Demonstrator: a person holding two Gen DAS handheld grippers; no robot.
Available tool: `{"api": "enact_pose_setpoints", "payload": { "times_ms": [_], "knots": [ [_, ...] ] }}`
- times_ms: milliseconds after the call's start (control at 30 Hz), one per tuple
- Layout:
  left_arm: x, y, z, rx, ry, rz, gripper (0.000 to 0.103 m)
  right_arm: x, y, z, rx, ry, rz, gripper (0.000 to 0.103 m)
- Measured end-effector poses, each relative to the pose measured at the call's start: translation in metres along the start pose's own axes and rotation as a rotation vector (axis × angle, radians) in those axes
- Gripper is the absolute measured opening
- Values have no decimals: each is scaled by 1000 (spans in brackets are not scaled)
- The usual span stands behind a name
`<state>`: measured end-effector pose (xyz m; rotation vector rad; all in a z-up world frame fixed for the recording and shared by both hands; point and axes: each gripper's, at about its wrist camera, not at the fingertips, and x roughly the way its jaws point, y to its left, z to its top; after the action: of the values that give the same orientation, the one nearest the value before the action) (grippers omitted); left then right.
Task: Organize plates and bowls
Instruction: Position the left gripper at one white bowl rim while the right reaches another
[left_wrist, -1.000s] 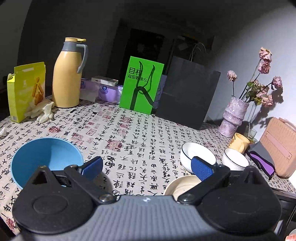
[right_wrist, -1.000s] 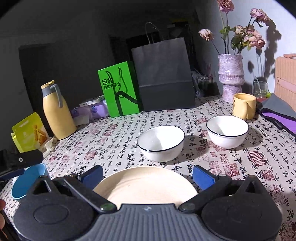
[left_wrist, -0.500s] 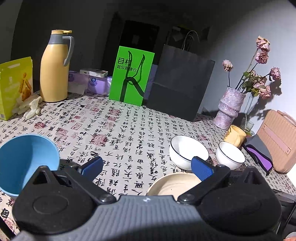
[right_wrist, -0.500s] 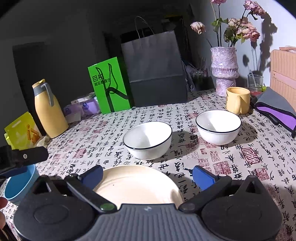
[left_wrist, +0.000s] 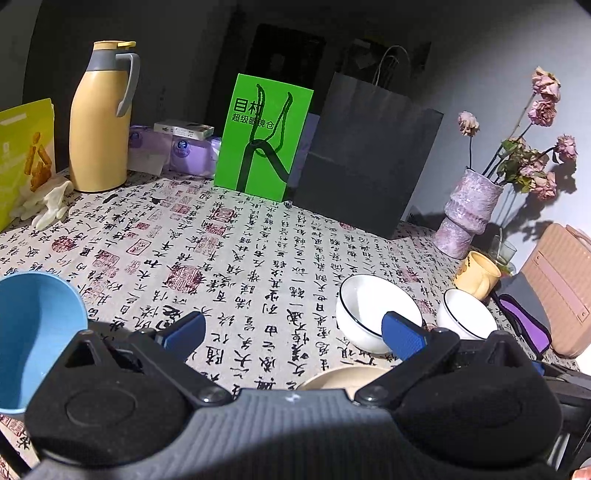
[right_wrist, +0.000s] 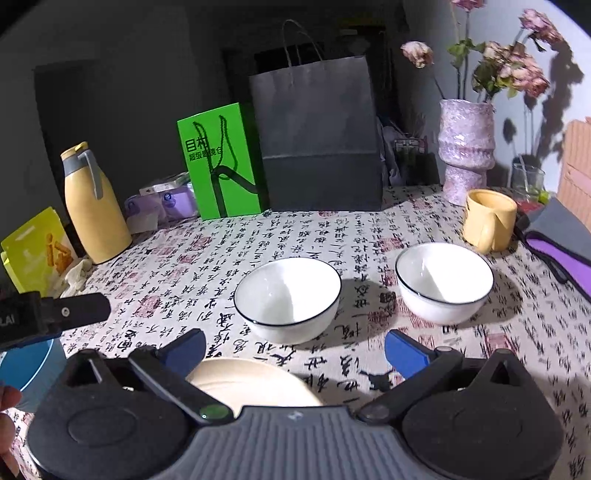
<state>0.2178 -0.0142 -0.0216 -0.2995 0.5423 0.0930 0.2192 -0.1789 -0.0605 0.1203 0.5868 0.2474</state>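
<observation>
While both tools are being held low over the table (left_wrist: 258, 236), pointing forward along it, the left tool (left_wrist: 293, 330) is being kept wide open with nothing between its pads, the blue bowl (left_wrist: 35, 332) sitting just to its left. The right tool (right_wrist: 295, 345) is likewise being held spread and empty above the cream plate (right_wrist: 251, 380). Two white bowls (right_wrist: 288, 297) (right_wrist: 443, 282) are being left side by side, apart, beyond the plate. Fingertips (right_wrist: 7, 400) are being shown at the right view's left edge.
</observation>
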Motion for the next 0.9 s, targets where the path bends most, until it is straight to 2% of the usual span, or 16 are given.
{"api": "enact_pose_setpoints", "payload": {
  "times_ms": [300, 467, 600, 767, 900],
  "knots": [
    [11, -9, 10, 12, 7, -15, 103, 18, 0, 25, -85, 52, -1, 103],
    [18, -13, 16, 13, 8, 4, 103, 26, -5, 41, -118, 58, 55, 103],
    [24, -15, 23, 7, 9, 24, 103, 41, -6, 59, -143, 93, 64, 103],
    [39, -12, 32, -25, 64, 53, 103, 60, -6, 83, -178, 120, 60, 101],
    [51, -7, 38, -81, 107, 77, 103, 81, -4, 103, -171, 165, 93, 101]
  ]
}}
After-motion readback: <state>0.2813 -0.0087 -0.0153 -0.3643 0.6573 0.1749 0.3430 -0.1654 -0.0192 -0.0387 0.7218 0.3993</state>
